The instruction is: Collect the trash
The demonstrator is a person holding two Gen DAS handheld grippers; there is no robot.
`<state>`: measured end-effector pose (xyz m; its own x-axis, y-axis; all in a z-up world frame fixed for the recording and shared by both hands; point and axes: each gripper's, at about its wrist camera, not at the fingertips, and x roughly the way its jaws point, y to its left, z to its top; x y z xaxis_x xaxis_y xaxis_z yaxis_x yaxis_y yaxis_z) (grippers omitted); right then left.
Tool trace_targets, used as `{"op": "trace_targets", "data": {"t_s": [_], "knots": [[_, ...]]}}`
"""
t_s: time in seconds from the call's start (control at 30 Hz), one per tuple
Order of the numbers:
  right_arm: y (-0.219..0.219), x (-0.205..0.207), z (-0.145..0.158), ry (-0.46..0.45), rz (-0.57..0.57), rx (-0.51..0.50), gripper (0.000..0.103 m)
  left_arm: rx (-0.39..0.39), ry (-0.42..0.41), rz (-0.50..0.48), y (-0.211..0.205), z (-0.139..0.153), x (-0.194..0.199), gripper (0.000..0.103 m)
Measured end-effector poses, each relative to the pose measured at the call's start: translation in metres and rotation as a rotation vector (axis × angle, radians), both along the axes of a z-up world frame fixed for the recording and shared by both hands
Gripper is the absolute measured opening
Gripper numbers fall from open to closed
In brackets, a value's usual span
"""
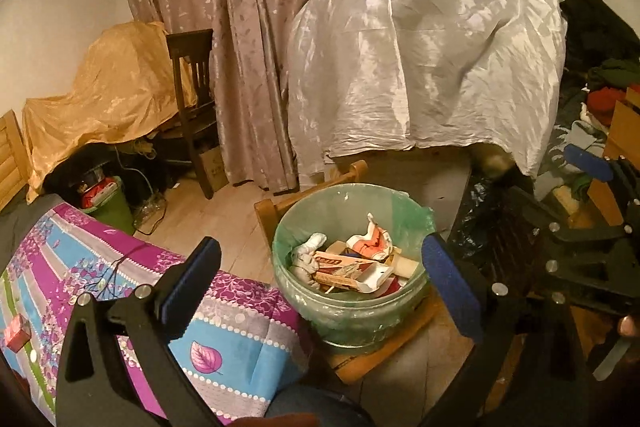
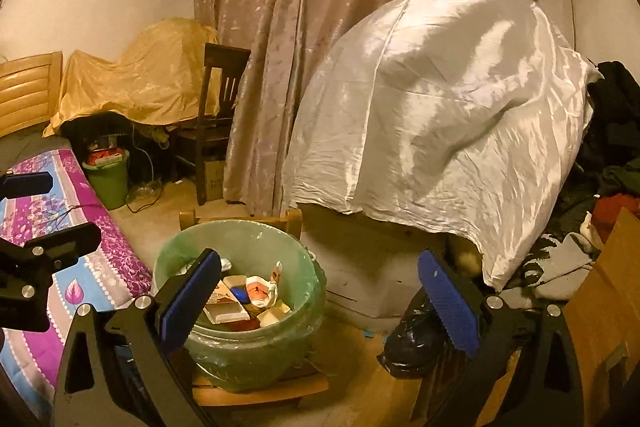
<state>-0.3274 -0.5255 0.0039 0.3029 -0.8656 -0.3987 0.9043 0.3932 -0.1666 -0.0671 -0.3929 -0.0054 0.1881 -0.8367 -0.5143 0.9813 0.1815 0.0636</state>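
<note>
A round bin with a green liner stands on a low wooden chair beside the bed. It holds cartons, crumpled paper and wrappers. My left gripper hovers open just in front of the bin, nothing between its blue pads. My right gripper is open too and empty, with the bin below its left finger. One of its pads shows at the right edge of the left wrist view. A small red box lies on the bedspread at far left.
A bed with a purple and blue floral cover is at left. A white satin sheet drapes something big behind the bin. A black plastic bag lies on the floor; clothes and cardboard are at right. A dark chair and green bucket stand by the curtain.
</note>
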Motion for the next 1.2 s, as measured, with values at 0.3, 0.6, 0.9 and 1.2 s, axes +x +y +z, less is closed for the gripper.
{"op": "trace_targets", "data": {"t_s": [0.3, 0.6, 0.9, 1.2], "knots": [[-0.012, -0.011, -0.001, -0.034, -0.026, 0.016, 0.098, 0.000, -0.039, 0.048, -0.003, -0.005, -0.004, 0.097], [-0.018, -0.019, 0.005, -0.066, -0.036, 0.019, 0.098, -0.050, -0.059, 0.093, 0.001, 0.001, -0.009, 0.097], [-0.020, -0.021, 0.005, -0.068, -0.032, 0.026, 0.098, -0.012, 0.016, 0.043, -0.003, -0.001, -0.003, 0.097], [-0.022, -0.021, 0.001, -0.093, -0.025, 0.061, 0.098, 0.022, 0.106, -0.010, -0.008, -0.009, 0.001, 0.097]]}}
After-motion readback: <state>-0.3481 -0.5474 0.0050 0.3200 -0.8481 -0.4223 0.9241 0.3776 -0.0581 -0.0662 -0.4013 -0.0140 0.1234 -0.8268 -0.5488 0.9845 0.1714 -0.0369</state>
